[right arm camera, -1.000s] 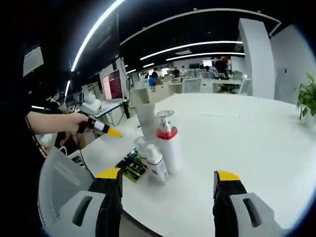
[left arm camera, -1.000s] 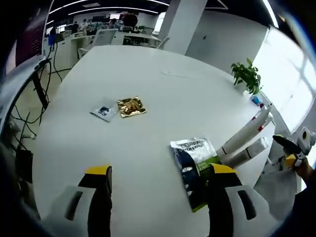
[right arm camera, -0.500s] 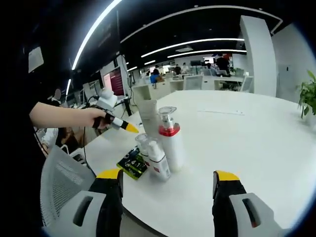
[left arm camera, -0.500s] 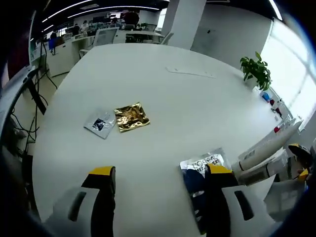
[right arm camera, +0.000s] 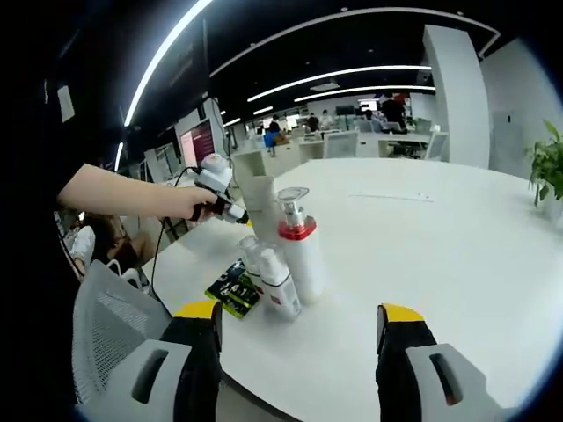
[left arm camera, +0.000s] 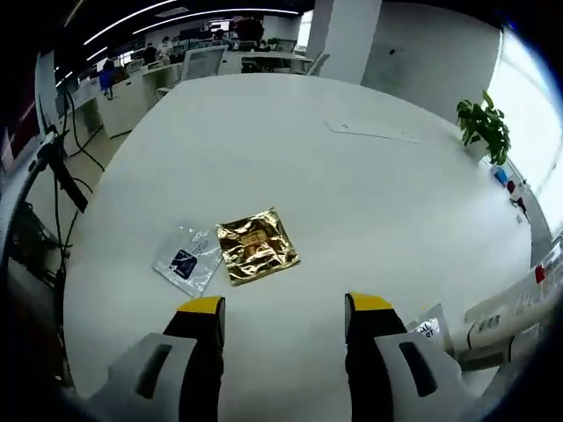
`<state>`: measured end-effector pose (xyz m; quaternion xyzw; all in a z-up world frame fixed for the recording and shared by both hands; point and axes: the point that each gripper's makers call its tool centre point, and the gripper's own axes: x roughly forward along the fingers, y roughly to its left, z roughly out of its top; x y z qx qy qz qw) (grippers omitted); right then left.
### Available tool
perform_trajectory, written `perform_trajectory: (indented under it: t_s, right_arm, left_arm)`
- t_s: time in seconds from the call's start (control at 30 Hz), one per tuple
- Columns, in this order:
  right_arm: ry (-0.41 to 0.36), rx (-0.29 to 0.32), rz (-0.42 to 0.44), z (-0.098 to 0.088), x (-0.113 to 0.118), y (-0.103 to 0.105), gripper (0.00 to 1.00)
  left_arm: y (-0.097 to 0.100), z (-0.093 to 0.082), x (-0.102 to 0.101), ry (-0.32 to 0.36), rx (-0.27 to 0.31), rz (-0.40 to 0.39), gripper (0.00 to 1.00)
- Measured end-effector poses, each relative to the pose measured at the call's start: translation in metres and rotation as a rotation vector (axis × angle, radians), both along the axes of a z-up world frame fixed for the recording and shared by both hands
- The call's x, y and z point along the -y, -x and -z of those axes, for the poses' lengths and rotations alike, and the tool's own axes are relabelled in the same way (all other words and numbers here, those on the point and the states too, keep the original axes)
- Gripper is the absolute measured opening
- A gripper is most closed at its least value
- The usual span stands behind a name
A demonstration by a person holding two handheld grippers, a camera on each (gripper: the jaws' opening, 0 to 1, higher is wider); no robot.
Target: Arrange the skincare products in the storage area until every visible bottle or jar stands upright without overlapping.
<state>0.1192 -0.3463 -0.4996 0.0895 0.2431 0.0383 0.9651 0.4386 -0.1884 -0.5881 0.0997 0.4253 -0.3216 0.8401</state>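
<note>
Gold foil sachet (left arm camera: 257, 256) and its silver neighbour (left arm camera: 187, 260) lie flat on the white table (left arm camera: 352, 202), just ahead of the left gripper (left arm camera: 283, 308), whose jaws are spread and empty; this gripper is the nearer one to them. The gold sachet's long axis runs slantwise across the jaw line. Further right, in the right gripper view, the bottles (right arm camera: 283, 255) stand upright in a tight cluster by the table edge, ahead and left of the right gripper (right arm camera: 299, 318), also released, hovering level, with a dark packet (right arm camera: 232, 287) lying flat beside them.
</note>
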Motion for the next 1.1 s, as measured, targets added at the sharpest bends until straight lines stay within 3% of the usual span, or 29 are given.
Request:
perform_trajectory:
  t_s: [0.07,0.13,0.43,0.6,0.73,0.87,1.03,1.1]
  right_arm:
    - [-0.008,-0.002,0.003,0.0,0.001,0.0,0.76]
    - [-0.012,-0.003,0.007,0.001,0.001,0.0,0.76]
    - [-0.025,-0.015,0.022,0.001,0.001,0.0,0.75]
    - [-0.027,-0.018,0.029,0.001,0.002,0.0,0.75]
    - [-0.029,-0.018,0.038,0.0,0.003,0.0,0.74]
    - [-0.026,-0.017,0.043,-0.001,0.004,0.001,0.73]
    - [-0.027,-0.015,0.048,-0.002,0.004,0.001,0.73]
    - [-0.029,-0.016,0.047,-0.002,0.004,0.001,0.73]
  left_arm:
    - [-0.007,0.011,-0.002,-0.004,-0.042,-0.033,0.51]
    - [-0.009,0.014,-0.001,-0.008,-0.049,-0.048,0.5]
    - [-0.027,0.014,0.011,0.006,-0.079,-0.126,0.47]
    - [-0.035,0.015,0.017,-0.034,-0.065,-0.133,0.47]
    - [-0.069,0.024,0.031,-0.079,-0.051,-0.124,0.47]
    - [-0.07,0.026,0.021,-0.156,-0.021,-0.115,0.41]
    - [-0.069,0.023,0.019,-0.173,0.03,-0.074,0.44]
    - [-0.07,0.023,0.015,-0.163,0.018,-0.075,0.43]
